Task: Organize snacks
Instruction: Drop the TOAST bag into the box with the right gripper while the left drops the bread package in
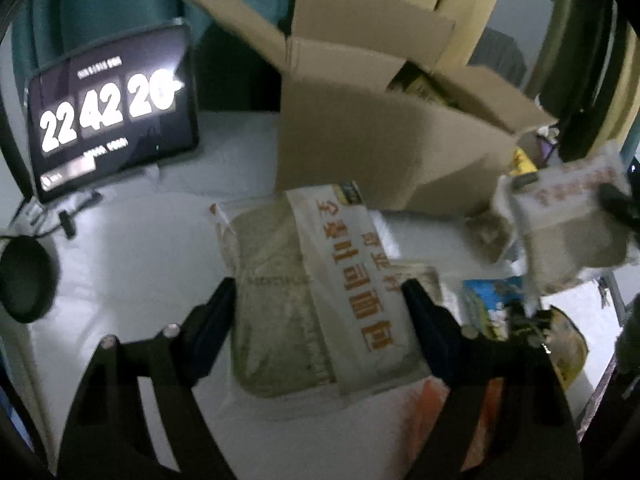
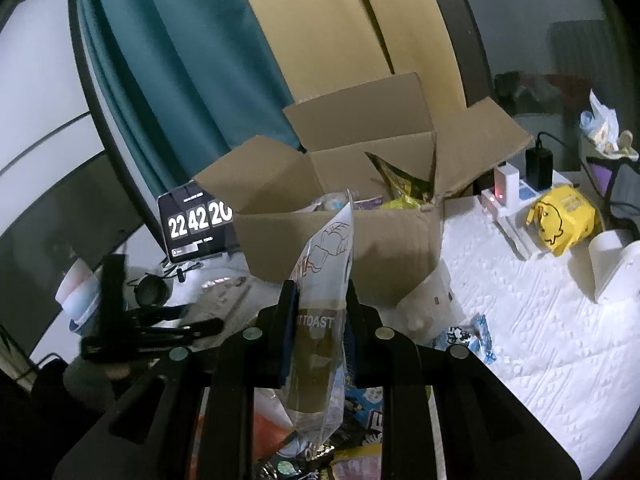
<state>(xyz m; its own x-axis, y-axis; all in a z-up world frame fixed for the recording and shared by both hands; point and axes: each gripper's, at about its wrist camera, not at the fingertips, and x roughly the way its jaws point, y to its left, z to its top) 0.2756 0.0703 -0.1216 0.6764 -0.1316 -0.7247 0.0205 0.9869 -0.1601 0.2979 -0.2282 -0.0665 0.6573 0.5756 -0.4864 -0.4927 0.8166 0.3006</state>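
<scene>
An open cardboard box [image 1: 384, 136] stands on the white cloth, with several snack packs inside [image 2: 400, 188]. My left gripper [image 1: 318, 296] is open, its fingers on either side of a flat toast bread pack [image 1: 316, 288] with orange lettering that lies in front of the box. My right gripper [image 2: 318, 312] is shut on a second clear toast pack [image 2: 324, 304] and holds it upright above the table, in front of the box. That pack also shows in the left wrist view [image 1: 572, 220] at the right, held in the air. More snack packs [image 1: 496, 304] lie at the lower right.
A tablet [image 1: 112, 108] showing a clock stands at the left beside teal curtains. A black round object [image 1: 24, 276] and cables lie at the far left. A yellow duck bag [image 2: 564, 216], chargers [image 2: 508, 188] and a white roll [image 2: 612, 264] sit at the right.
</scene>
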